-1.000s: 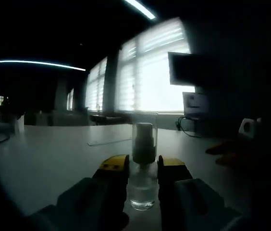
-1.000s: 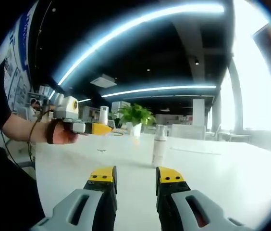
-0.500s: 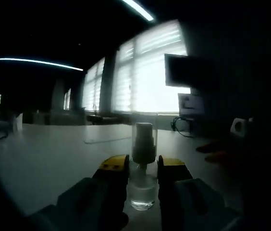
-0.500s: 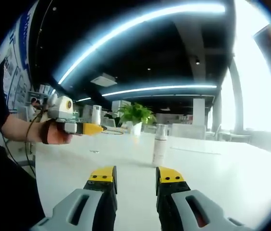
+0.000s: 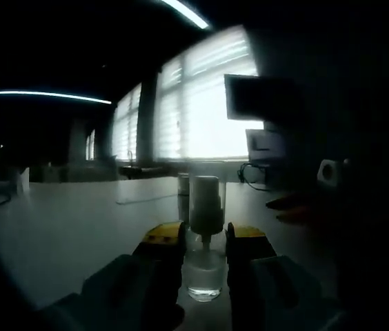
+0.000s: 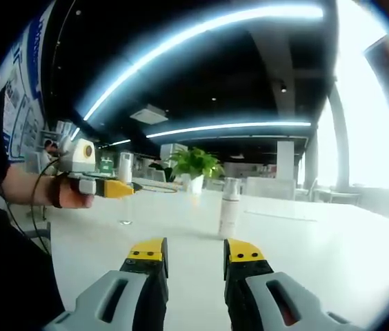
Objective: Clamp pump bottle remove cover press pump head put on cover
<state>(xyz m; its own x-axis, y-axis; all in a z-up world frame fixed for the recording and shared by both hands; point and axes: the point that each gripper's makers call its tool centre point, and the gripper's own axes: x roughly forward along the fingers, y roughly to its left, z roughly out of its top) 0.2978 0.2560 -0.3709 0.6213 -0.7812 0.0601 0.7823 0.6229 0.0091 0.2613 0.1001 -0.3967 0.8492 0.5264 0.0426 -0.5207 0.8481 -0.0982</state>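
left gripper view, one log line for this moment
left gripper: shut on pump bottle | cover: on | right gripper: open, holding nothing

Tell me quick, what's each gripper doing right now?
Left gripper: shut on the pump bottle, clear cover still on.
Right gripper: open, holding nothing.

white table | blinds on windows | ceiling light strips | potted plant

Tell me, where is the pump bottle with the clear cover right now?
In the left gripper view, the pump bottle sits low and central, clamped between the left gripper jaws above the table.
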